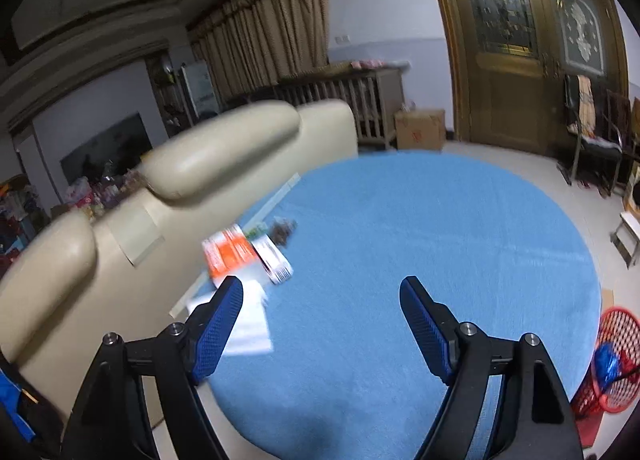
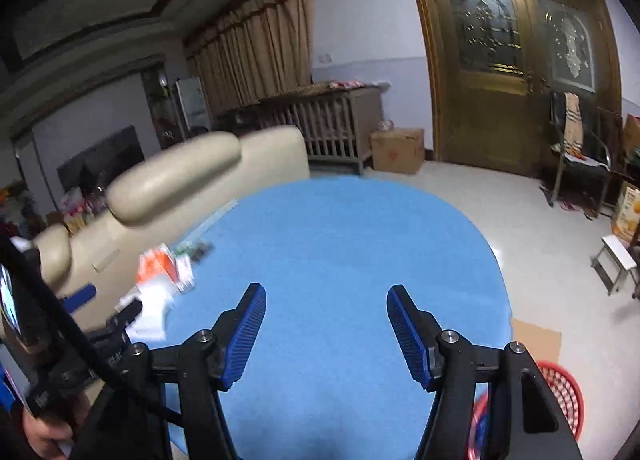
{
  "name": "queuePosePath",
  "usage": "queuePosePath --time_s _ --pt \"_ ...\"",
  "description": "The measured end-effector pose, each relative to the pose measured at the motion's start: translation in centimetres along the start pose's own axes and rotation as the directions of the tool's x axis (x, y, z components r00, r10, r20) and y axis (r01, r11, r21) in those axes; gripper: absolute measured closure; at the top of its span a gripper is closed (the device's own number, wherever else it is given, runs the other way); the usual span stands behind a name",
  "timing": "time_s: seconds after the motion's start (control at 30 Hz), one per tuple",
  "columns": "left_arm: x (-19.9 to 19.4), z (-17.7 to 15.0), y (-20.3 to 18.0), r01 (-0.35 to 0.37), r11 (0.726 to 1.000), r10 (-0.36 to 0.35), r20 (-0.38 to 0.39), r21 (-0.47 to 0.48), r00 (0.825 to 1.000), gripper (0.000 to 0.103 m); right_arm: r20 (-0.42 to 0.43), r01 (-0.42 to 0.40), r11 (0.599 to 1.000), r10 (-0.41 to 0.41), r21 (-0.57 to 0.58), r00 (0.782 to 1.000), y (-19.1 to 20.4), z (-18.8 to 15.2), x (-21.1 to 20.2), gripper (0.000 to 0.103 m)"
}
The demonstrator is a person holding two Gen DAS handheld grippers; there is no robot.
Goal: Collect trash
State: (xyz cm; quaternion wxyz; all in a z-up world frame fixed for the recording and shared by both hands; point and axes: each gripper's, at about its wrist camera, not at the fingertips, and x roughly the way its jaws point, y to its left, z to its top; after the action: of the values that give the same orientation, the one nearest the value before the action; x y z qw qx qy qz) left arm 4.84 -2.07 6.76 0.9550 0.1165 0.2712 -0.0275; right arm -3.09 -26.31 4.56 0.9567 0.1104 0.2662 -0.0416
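Note:
Trash lies at the left edge of a round blue rug (image 1: 400, 240): an orange-and-white box (image 1: 228, 252), a white carton with red print (image 1: 274, 262), a dark crumpled wrapper (image 1: 284, 230) and white paper (image 1: 250, 320). My left gripper (image 1: 320, 282) is open and empty above the rug, its left finger over the paper. My right gripper (image 2: 326, 287) hangs open and empty over the middle of the rug. In the right wrist view the orange box (image 2: 156, 268) and paper (image 2: 154, 316) lie to the left. A red mesh basket (image 1: 616, 360) at the rug's right edge holds something blue.
A cream sofa (image 1: 120, 220) runs along the rug's left side. A cardboard box (image 1: 420, 128) and a slatted cabinet (image 1: 360, 100) stand at the back by the wooden door. Flat cardboard (image 2: 536, 340) lies near the basket (image 2: 564, 392). A stool (image 2: 618, 260) and chair (image 2: 580, 156) stand right.

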Motion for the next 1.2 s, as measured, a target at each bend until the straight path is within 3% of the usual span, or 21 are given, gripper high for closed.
queuePosePath --time_s 0.17,0.3,0.4,0.5,0.63,0.93,1.2 --pt "-3.7 4.5 3.3 -0.047 0.998 0.052 0.113 -0.051 0.992 0.021 0.103 -0.043 0.999 0.04 0.027 0.994 1.8 5.3 -2.7 0.031" --pt "-6.0 5.9 4.9 -0.049 0.996 0.061 0.182 -0.069 0.981 0.009 0.173 -0.073 0.996 0.064 0.049 0.983 2.6 4.8 -3.8 0.018" --pt "-5.8 5.1 4.5 -0.02 0.999 0.028 0.164 -0.05 0.986 0.009 0.131 -0.088 0.994 0.078 0.071 0.988 2.6 2.7 -2.4 0.018" --pt "-4.8 3.7 3.0 0.047 0.999 -0.045 0.105 -0.023 0.993 0.009 0.027 -0.081 0.992 0.079 0.1 0.997 2.0 0.4 0.0 0.018" --pt "-4.6 2.5 1.7 0.078 0.997 -0.077 0.068 -0.022 0.995 0.009 -0.034 -0.066 0.992 0.07 0.103 0.997 1.3 -1.6 1.2 0.018" --pt "-6.6 2.3 0.5 0.063 0.998 -0.063 0.117 0.0 0.991 0.009 0.019 -0.028 0.996 0.027 0.081 0.999 0.5 -2.3 -0.8 0.018" --pt "-7.1 2.0 0.3 0.097 0.995 -0.096 0.124 0.002 0.988 0.009 0.023 -0.015 0.999 0.014 0.043 1.0 1.2 -2.4 -1.2 0.018"
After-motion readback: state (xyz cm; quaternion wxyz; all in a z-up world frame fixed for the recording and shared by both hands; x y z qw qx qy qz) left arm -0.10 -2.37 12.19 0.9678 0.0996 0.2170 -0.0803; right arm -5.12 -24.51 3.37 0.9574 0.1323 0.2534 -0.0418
